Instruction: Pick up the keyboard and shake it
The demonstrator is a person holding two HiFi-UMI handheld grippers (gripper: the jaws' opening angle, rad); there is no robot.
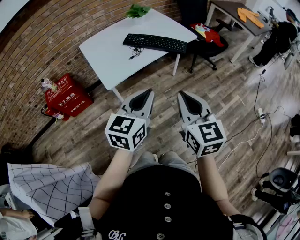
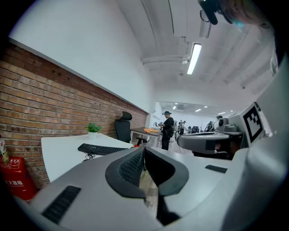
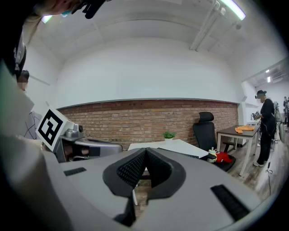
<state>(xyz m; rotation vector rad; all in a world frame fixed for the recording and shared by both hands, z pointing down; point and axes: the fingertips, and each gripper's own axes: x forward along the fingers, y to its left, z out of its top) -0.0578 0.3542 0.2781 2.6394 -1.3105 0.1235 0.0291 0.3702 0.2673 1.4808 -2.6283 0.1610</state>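
A black keyboard (image 1: 155, 42) lies on a white table (image 1: 108, 51) ahead of me, its cable bunched at its near edge; it also shows as the keyboard (image 2: 102, 149) in the left gripper view and as a thin dark strip, the keyboard (image 3: 179, 153), in the right gripper view. My left gripper (image 1: 149, 92) and right gripper (image 1: 180, 94) are held side by side over the wooden floor, well short of the table. Both are shut with nothing between the jaws.
A small green plant (image 1: 137, 10) stands at the table's far end. A black office chair (image 1: 208, 41) with red and yellow items sits right of the table, a second desk (image 1: 234, 14) beyond it. Red boxes (image 1: 65, 97) lie by the brick wall. Cables (image 1: 262, 112) run across the floor at right. A person (image 2: 167, 130) stands in the distance.
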